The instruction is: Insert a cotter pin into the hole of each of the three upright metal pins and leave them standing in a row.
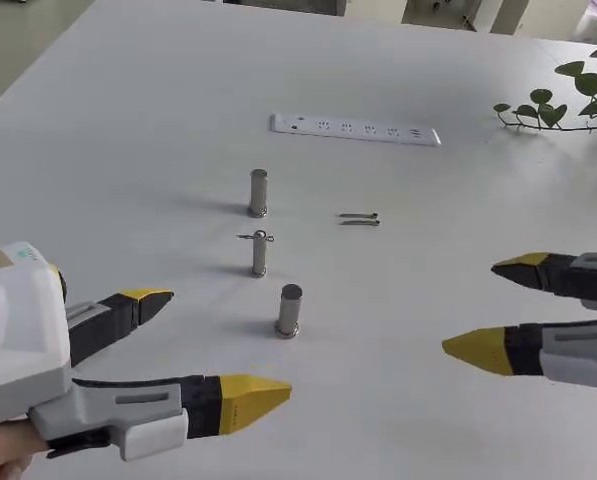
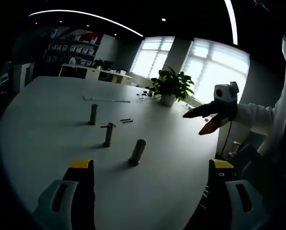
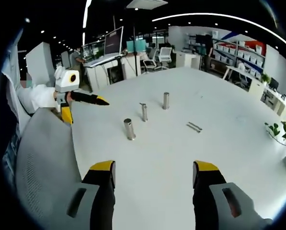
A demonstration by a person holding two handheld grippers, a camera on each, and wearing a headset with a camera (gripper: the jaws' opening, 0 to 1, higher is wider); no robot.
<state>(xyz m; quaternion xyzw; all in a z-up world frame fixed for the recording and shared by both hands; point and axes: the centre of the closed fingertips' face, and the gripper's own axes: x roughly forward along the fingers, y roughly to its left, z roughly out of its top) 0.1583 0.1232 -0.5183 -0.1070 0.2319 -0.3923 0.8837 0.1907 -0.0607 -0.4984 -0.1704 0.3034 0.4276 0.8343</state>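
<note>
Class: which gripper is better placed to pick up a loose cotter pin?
Probably right: the right gripper, open, shares the side of the loose cotter pins; the left gripper lies beyond the upright pins.

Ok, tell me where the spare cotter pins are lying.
In the head view the spare cotter pins lie right of the far metal pin, nearer than the power strip.

Bright windows (image 2: pixel 200 67), white table (image 1: pixel 128 120), shelves (image 2: pixel 71 50) (perhaps)
</note>
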